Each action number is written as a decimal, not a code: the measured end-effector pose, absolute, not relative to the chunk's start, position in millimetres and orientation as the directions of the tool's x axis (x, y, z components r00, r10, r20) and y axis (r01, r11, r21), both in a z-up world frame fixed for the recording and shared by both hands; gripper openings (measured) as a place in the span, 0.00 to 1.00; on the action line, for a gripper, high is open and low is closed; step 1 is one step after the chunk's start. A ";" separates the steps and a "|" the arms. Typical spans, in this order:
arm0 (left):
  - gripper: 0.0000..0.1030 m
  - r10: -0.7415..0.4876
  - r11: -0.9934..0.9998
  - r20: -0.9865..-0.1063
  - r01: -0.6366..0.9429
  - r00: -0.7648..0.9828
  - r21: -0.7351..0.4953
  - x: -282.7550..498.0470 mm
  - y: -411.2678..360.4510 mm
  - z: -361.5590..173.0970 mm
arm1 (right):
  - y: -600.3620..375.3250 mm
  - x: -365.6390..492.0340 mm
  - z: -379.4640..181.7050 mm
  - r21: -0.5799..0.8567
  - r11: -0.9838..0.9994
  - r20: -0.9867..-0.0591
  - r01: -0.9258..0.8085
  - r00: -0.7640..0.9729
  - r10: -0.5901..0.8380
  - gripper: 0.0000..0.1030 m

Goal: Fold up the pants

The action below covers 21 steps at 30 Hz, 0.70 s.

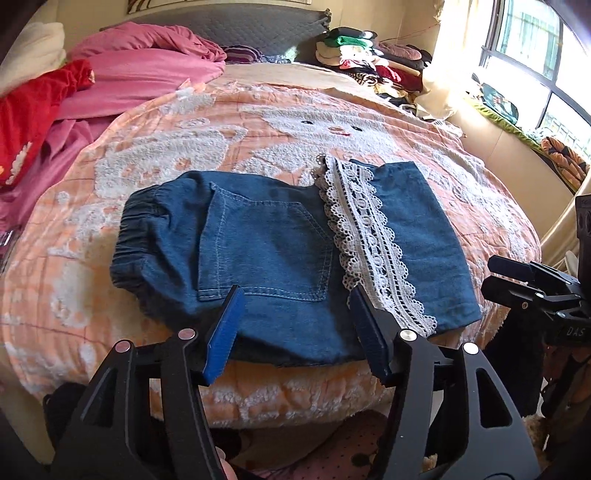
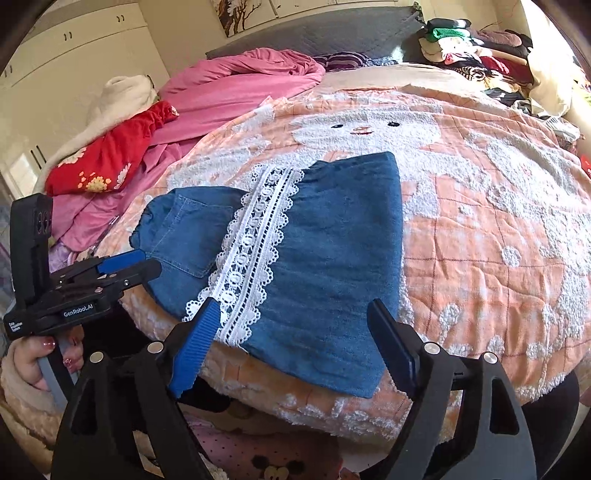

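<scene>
Blue denim pants [image 1: 266, 243] lie folded on the orange blanket [image 1: 258, 122] near the bed's front edge, elastic waistband at the left, a white lace hem band [image 1: 365, 240] folded over the back pocket. They also show in the right wrist view [image 2: 325, 266], with the lace [image 2: 255, 251]. My left gripper [image 1: 295, 295] is open and empty, just above the pants' near edge. My right gripper [image 2: 291, 314] is open and empty, hovering over the near edge of the folded leg. The left gripper shows at the left of the right wrist view [image 2: 129, 264], the right gripper at the right of the left wrist view [image 1: 498, 277].
A pink quilt [image 1: 140, 74] and a red garment [image 1: 33, 110] lie at the bed's left. A pile of folded clothes [image 1: 369, 55] sits at the back right near the window. A grey headboard [image 1: 236, 26] stands behind.
</scene>
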<state>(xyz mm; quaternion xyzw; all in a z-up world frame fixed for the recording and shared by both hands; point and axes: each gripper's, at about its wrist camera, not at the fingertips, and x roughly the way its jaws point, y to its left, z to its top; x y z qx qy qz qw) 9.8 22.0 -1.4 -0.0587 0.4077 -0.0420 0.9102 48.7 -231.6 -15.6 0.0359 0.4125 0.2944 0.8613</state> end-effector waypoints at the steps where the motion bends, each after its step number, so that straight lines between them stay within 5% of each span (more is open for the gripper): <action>1: 0.55 -0.119 0.989 -0.736 0.019 0.667 -0.143 8.3 26.2 -0.7 | -228.7 50.1 -12.7 0.304 0.822 -0.686 -0.482 0.488 0.539 0.84; 21: 0.73 -0.044 0.970 -0.733 -0.147 0.678 -0.193 0.2 90.7 -1.4 | -138.9 92.3 22.7 0.248 0.735 -0.660 -0.631 0.446 0.605 0.89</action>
